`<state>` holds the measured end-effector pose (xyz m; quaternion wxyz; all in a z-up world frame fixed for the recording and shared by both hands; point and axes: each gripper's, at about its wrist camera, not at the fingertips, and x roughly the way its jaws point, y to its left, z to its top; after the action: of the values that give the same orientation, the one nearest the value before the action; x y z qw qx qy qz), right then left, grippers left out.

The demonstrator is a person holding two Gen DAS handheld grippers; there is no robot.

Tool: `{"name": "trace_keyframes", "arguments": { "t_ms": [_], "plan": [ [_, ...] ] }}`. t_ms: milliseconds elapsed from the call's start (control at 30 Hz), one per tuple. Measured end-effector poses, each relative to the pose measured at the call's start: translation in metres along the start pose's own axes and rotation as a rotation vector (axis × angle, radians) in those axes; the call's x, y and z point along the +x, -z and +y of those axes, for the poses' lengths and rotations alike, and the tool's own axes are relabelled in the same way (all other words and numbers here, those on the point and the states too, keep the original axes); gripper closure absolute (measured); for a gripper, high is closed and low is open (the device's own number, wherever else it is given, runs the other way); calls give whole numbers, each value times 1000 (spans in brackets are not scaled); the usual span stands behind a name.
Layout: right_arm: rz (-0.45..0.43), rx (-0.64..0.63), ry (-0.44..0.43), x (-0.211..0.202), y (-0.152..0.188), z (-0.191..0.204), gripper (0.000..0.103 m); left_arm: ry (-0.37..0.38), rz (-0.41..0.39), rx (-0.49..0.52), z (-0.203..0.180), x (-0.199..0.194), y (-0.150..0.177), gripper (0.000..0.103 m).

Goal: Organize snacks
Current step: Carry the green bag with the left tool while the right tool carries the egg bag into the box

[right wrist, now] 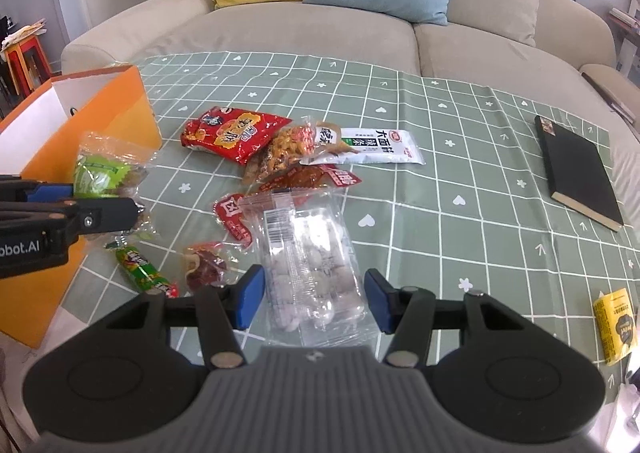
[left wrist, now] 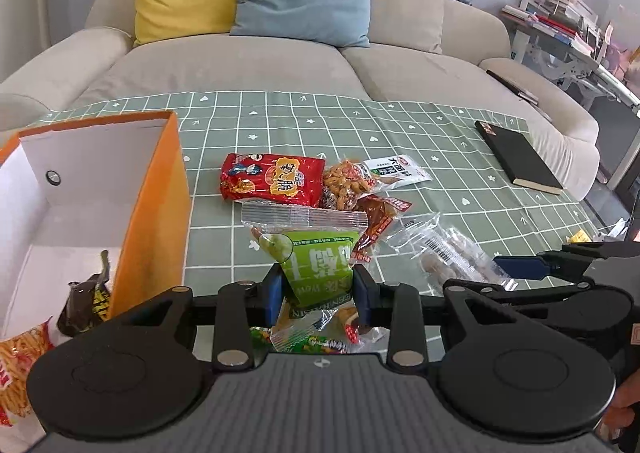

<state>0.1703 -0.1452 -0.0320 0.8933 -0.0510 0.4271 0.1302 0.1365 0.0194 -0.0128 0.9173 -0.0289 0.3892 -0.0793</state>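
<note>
My left gripper (left wrist: 318, 293) is shut on a green snack packet (left wrist: 320, 265) and holds it above the table, right of the orange box (left wrist: 156, 189). The packet also shows in the right wrist view (right wrist: 102, 173), beside the box (right wrist: 116, 109). The box holds a dark packet (left wrist: 86, 303) and a fries packet (left wrist: 20, 357). My right gripper (right wrist: 314, 299) is open, its fingers on either side of a clear packet of pale sweets (right wrist: 312, 253) lying on the table. A red packet (right wrist: 234, 133), a nut packet (right wrist: 286, 151) and a white packet (right wrist: 368, 145) lie behind it.
A green checked cloth (right wrist: 460, 133) covers the table. A black notebook (right wrist: 578, 169) lies at the right. A yellow packet (right wrist: 614, 327) sits near the right edge. A small green sweet (right wrist: 144, 269) and a dark red snack (right wrist: 206, 265) lie at the left front. A sofa stands behind.
</note>
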Motion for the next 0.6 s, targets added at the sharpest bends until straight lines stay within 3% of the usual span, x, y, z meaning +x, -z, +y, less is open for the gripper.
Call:
{"name": "trace_keyframes", "arguments": {
  "t_ms": [600],
  "plan": [
    [-76, -14, -131, -55, -1, 26, 51, -35, -11, -42, 8, -58, 1, 64]
  ]
}}
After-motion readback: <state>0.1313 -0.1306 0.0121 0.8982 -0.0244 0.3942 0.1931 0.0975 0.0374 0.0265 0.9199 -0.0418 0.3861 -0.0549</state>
